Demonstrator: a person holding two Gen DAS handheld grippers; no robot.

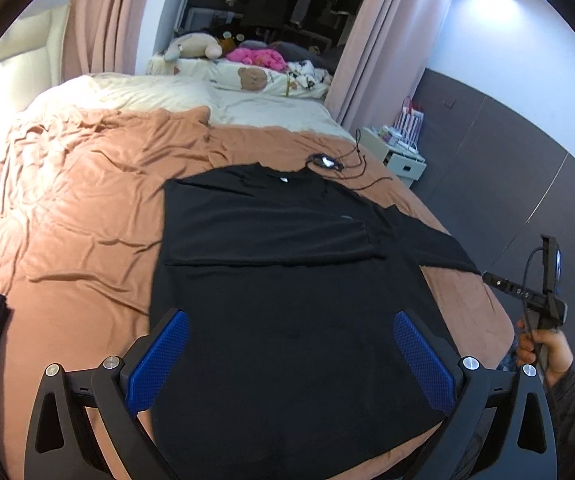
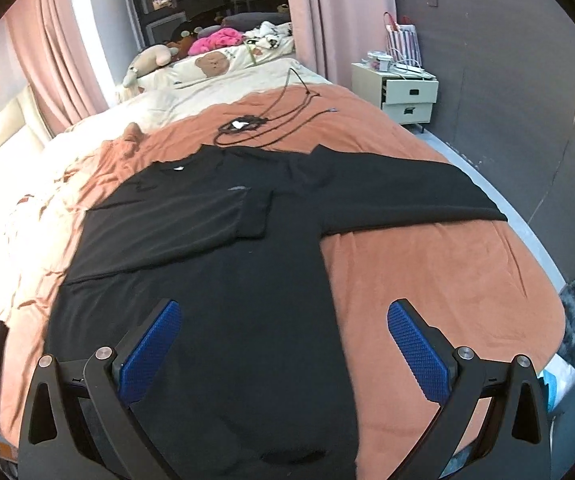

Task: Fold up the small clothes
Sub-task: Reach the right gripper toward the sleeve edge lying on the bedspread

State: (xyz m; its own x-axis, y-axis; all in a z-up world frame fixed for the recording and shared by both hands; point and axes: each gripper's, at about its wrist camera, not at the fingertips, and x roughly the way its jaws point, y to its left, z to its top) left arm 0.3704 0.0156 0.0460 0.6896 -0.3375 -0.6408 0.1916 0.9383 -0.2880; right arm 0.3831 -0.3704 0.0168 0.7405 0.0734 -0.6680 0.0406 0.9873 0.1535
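A wide bed covered by a rumpled terracotta cotton sheet [image 1: 87,208] fills the room, with cream pillows and plush toys at the far end, pink curtains [image 2: 63,60] behind, and a pale two-drawer nightstand [image 2: 407,92] at far right. A black long-sleeved shirt [image 1: 287,280] lies flat at near centre, its left sleeve folded across the chest, its right sleeve stretched out rightward. A black cable [image 2: 271,120], possibly a charger, coils beyond the collar. The left gripper [image 1: 291,356] and right gripper [image 2: 283,348] both hover spread wide, holding nothing.

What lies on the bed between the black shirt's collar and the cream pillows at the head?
In the right wrist view, a coiled black cable lies on the orange sheet just beyond the black shirt; beyond it lie the cream pillows.
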